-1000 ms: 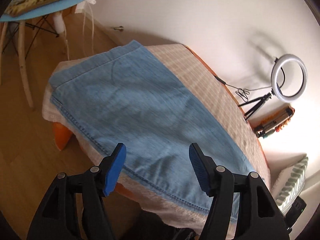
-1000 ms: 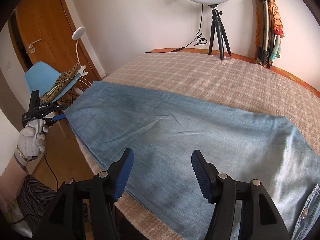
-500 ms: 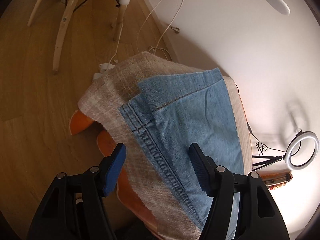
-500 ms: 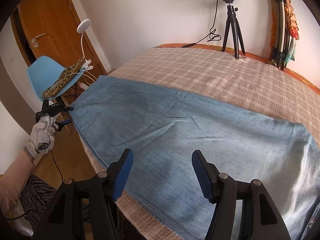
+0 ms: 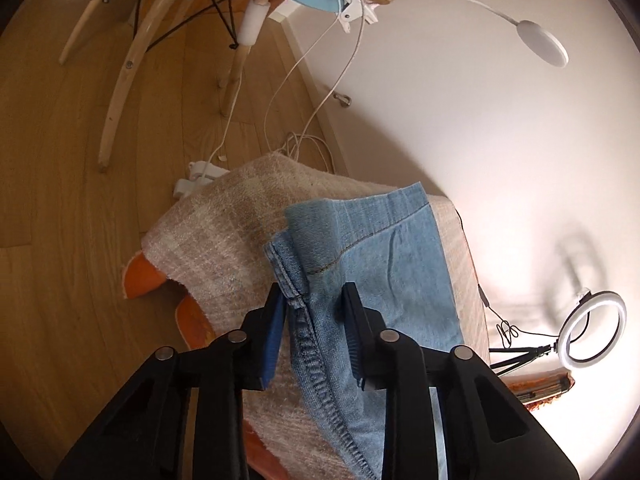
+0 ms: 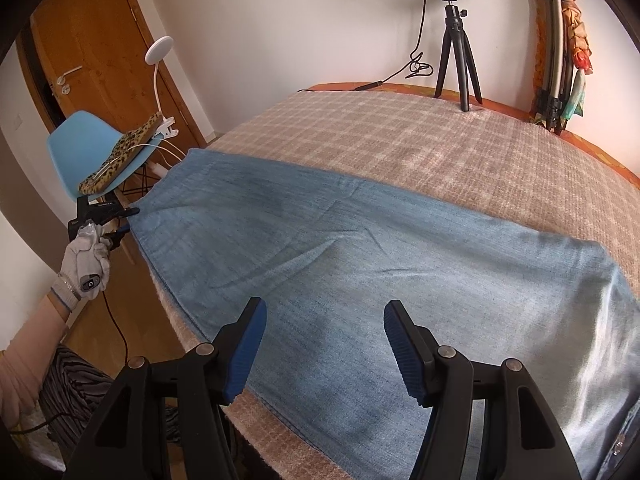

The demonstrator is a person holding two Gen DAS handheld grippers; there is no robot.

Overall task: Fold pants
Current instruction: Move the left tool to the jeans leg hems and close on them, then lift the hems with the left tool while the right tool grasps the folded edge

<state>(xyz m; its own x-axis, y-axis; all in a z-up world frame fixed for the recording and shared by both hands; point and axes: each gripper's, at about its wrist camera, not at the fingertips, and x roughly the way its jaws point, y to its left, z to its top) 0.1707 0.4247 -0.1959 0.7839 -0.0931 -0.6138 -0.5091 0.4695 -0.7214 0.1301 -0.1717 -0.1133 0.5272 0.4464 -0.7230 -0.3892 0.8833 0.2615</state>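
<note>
No writing can be read anywhere; a small pale label on the left gripper's body in the right wrist view is too tiny to make out.

The pants (image 6: 360, 248) are light blue denim, laid flat on a beige checked blanket (image 6: 400, 140) that covers the bench. In the right wrist view their long axis runs from the hem end at the left middle of the frame to the lower right corner, where a metal button shows. The cloth is faded, with a few shallow creases and a stitched side seam along its near edge.

In the left wrist view, the left gripper (image 5: 312, 312) is closing its fingers on the hem corner of the pants (image 5: 380, 260), the thick seam bunched between them at the blanket's edge. The right gripper (image 6: 322, 344) hangs above the near edge of the denim, fingers spread wide, gripping nothing.
</note>
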